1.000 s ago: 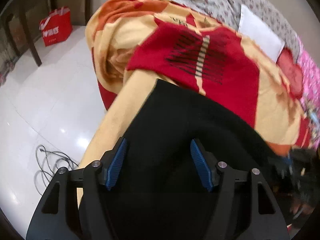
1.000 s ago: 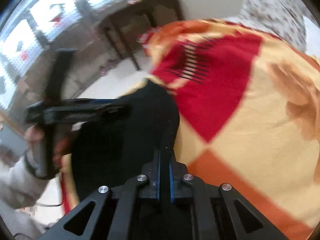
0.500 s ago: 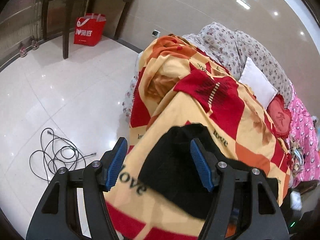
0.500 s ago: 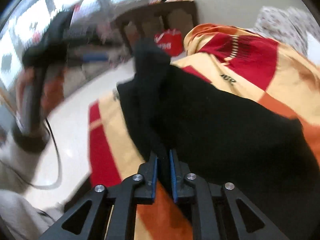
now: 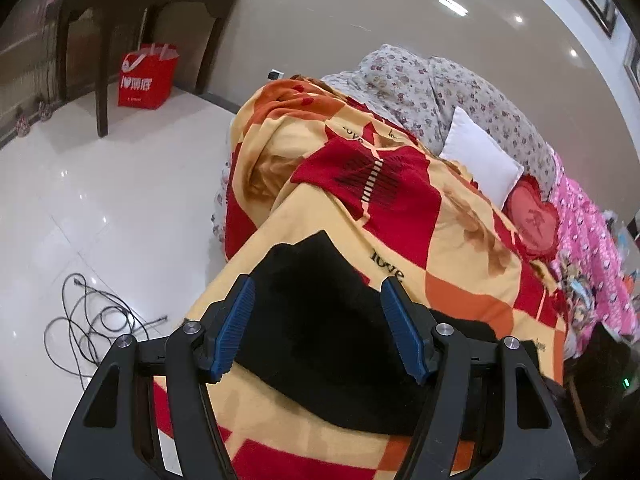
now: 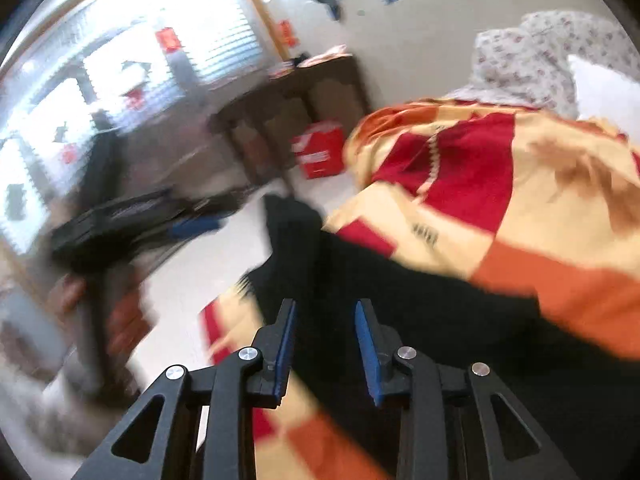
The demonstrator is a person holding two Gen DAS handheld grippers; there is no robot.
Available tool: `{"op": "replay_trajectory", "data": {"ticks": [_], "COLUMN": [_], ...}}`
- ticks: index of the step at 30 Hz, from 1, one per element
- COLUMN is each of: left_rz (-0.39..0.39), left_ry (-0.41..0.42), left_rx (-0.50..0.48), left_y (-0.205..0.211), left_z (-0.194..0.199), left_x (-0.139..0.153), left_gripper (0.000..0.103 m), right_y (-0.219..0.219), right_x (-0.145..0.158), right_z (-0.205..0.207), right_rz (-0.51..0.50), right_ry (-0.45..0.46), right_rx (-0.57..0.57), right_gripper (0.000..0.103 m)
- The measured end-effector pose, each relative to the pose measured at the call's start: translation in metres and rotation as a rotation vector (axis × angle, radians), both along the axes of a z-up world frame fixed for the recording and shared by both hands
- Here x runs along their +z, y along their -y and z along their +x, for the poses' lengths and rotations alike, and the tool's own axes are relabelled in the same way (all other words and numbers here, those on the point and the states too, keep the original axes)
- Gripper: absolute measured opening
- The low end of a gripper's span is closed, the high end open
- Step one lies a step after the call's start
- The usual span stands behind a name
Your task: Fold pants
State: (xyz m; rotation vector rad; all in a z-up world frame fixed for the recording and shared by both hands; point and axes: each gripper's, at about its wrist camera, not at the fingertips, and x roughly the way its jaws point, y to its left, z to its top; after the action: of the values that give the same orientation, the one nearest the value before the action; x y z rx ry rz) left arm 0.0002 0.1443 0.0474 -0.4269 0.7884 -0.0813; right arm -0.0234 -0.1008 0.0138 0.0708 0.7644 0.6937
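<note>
White shiny floor tiles point(image 5: 100, 208) fill the left side of the left wrist view, with a loose black cable point(image 5: 88, 320) lying on them. A red shopping bag point(image 5: 146, 76) stands on the floor beside a dark wooden table point(image 5: 132, 4) by the wall. On the bed, a red, orange and yellow blanket point(image 5: 452, 240) covers most of the top, and a white pillow point(image 5: 480, 160) leans on a flowery quilt point(image 5: 460, 84) behind it. The black pants point(image 5: 320, 320) lie on the blanket near the bed's edge. The left gripper point(image 5: 316, 324) hangs over them with its blue fingers point(image 5: 236, 324) spread wide, pinching nothing. The right wrist view is blurry. The black pants point(image 6: 400, 300) lie on the same blanket point(image 6: 540, 200), with one end hanging over the edge. The right gripper point(image 6: 326, 340) has its blue pads point(image 6: 366, 344) apart above the pants, and it seems to grip nothing. The left gripper point(image 6: 196, 224) shows at the left, over the floor. The red bag point(image 6: 318, 154) sits far back.
</note>
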Motion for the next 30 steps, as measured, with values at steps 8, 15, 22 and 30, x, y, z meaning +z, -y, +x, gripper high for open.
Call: {"op": "replay_trajectory", "data": {"ticks": [8, 15, 22, 30], "left_rz": [0.016, 0.017, 0.107, 0.137], "left_ry": [-0.012, -0.055, -0.128, -0.197], "left_rx": [0.085, 0.062, 0.086, 0.042], "left_y": [-0.029, -0.026, -0.005, 0.011], "left_z": [-0.002, 0.001, 0.027, 0.033], "left_x": [0.002, -0.019, -0.047, -0.068], "left_gripper": [0.066, 0.066, 0.066, 0.066], "right_y": [-0.116, -0.027, 0.105, 0.199], "right_x": [-0.068, -0.044, -0.047, -0.048], "right_z": [0.039, 0.001, -0.032, -0.066], "right_rz": [-0.05, 0.039, 0.054, 0.18], "right_ry": [-0.21, -0.211, -0.262, -0.28], "right_rx": [0.186, 0.089, -0.234, -0.462], "right_gripper": [0.03, 0.031, 0.04, 0.041]}}
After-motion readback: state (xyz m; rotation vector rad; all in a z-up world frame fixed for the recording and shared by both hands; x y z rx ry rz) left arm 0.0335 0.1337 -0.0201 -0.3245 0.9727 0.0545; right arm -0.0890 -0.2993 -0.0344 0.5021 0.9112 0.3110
